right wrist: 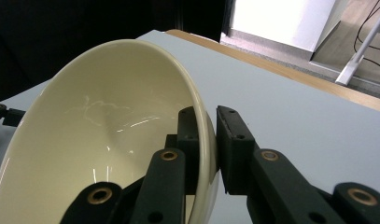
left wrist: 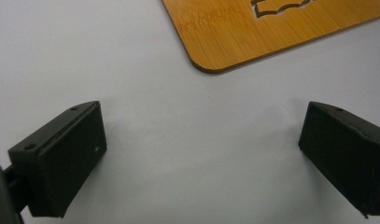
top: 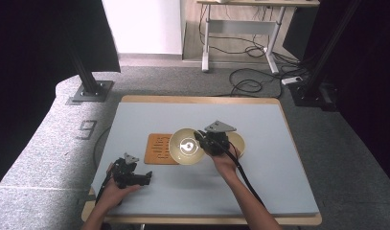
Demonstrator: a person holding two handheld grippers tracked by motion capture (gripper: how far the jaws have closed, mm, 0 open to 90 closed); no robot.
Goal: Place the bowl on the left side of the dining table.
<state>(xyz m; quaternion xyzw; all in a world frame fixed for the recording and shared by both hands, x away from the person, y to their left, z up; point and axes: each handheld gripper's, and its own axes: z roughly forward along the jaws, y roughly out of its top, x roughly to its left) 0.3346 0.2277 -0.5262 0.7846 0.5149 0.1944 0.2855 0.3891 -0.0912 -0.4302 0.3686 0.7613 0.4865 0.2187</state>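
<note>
My right gripper (top: 201, 139) is shut on the rim of a cream bowl (top: 186, 146) near the middle of the table. In the right gripper view the bowl (right wrist: 108, 130) is tilted, its rim pinched between the two jaws of that gripper (right wrist: 208, 116), one inside and one outside. A second cream bowl (top: 239, 143) sits just right of that hand, partly hidden by it. A wooden board (top: 158, 149) with cut-out slots lies left of the held bowl, partly under it. My left gripper (top: 145, 177) rests low at the front left, open and holding nothing (left wrist: 204, 135); a corner of the board (left wrist: 253, 32) lies ahead of it.
The table carries a pale blue-grey mat (top: 264, 177) with a wooden edge. Beyond the far edge is grey carpet with cables (top: 250, 84) and a desk frame (top: 240, 28). Black stands (top: 89, 86) rise at both far corners.
</note>
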